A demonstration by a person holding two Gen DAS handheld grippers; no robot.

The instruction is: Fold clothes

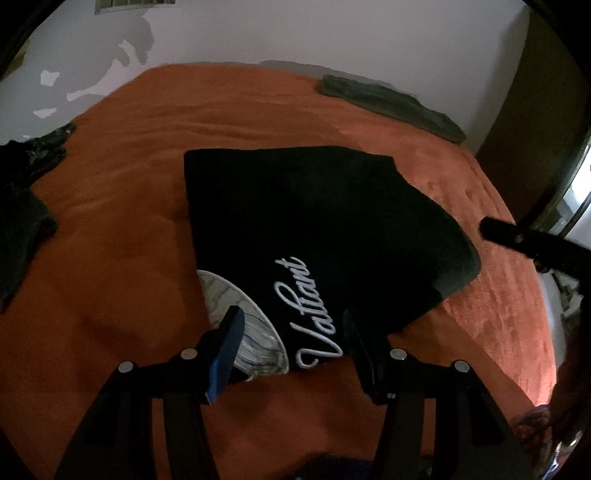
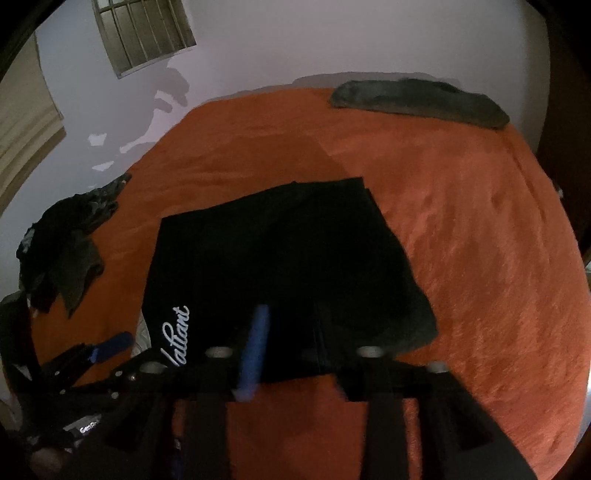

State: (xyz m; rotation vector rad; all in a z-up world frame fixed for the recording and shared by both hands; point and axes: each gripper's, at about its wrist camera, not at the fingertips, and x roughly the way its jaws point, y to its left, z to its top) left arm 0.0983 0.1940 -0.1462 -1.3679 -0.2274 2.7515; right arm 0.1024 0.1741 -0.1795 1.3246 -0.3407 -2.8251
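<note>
A folded black garment [image 1: 314, 221] with white script lettering [image 1: 306, 314] lies flat on the orange bedspread [image 1: 129, 221]. A grey-white printed patch [image 1: 243, 314] shows at its near left corner. My left gripper [image 1: 291, 326] stands open over that near edge, its blue pad [image 1: 227, 347] above the print and the black finger [image 1: 356, 339] right of the lettering. In the right wrist view my right gripper [image 2: 291, 328] is open above the near edge of the same garment [image 2: 280, 258], with no cloth pinched. The left gripper's blue tip [image 2: 110, 345] shows at lower left.
A grey-green folded item [image 2: 417, 98] lies at the bed's far edge by the wall. A crumpled pile of dark clothes [image 2: 66, 254] sits at the left edge. A barred window [image 2: 144, 33] is in the wall; dark furniture [image 1: 535, 110] stands at the right.
</note>
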